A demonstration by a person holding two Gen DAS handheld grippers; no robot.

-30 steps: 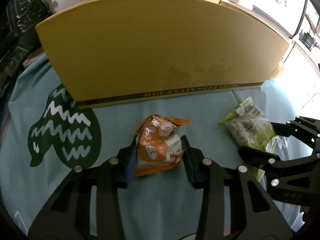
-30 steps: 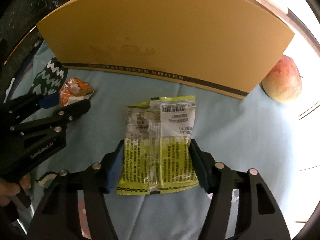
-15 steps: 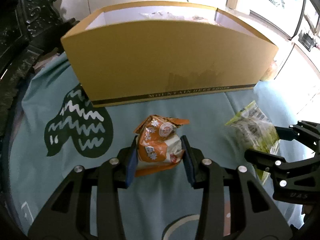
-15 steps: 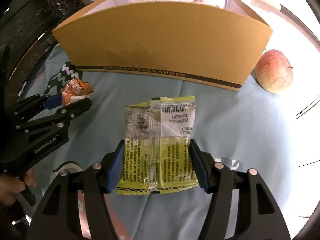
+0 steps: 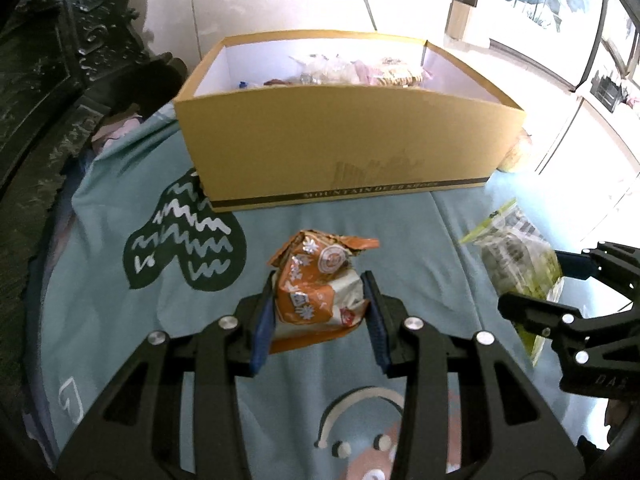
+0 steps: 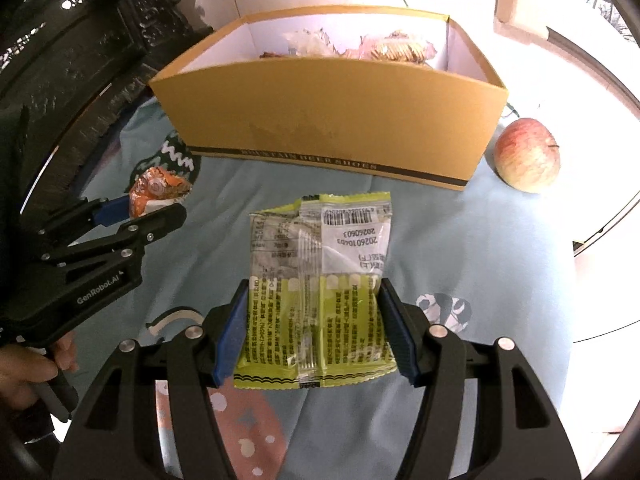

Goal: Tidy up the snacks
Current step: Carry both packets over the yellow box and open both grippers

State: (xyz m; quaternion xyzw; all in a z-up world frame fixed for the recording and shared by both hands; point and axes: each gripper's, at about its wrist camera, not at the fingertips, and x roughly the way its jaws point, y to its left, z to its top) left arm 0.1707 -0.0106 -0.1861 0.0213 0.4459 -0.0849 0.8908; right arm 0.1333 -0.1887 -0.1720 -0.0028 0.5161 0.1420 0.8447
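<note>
Left gripper (image 5: 320, 308) pinched on the orange snack packet (image 5: 318, 288) — blue pads pressed into both sides, crinkled wrapper bulging between them, twisted top end pointing away toward the box. Right gripper (image 6: 314, 328) clamped likewise on the green snack packet (image 6: 320, 280), pads against its two long edges, flat pouch held printed back up, long axis running straight ahead from the jaws toward the box. Both packets apparently off the teal cloth (image 5: 120, 320), carried rather than resting, though the gap beneath is hard to judge.

Cardboard shoe box (image 5: 348, 136) directly ahead of both tools, open top, near wall facing them, several wrapped snacks already piled toward the back. Front part of the floor hidden behind the near wall, so free room there unknown. Apple (image 6: 526, 154) just beside the right end of the box, on the cloth, apart from everything held.

Deciding relation — box beyond and ahead of each packet, rim to be cleared before any release. Orange packet lined up with the left half of the box, green packet with the middle to right. Neither tool clearly nearer; side by side, close together, left one visible at the edge of the right wrist view with a hand (image 6: 36, 364) on its grip.

Likely need: forward and over the near wall, then spreading of the jaws above the interior. Risk of the green pouch's leading edge catching the rim, being long and limp
</note>
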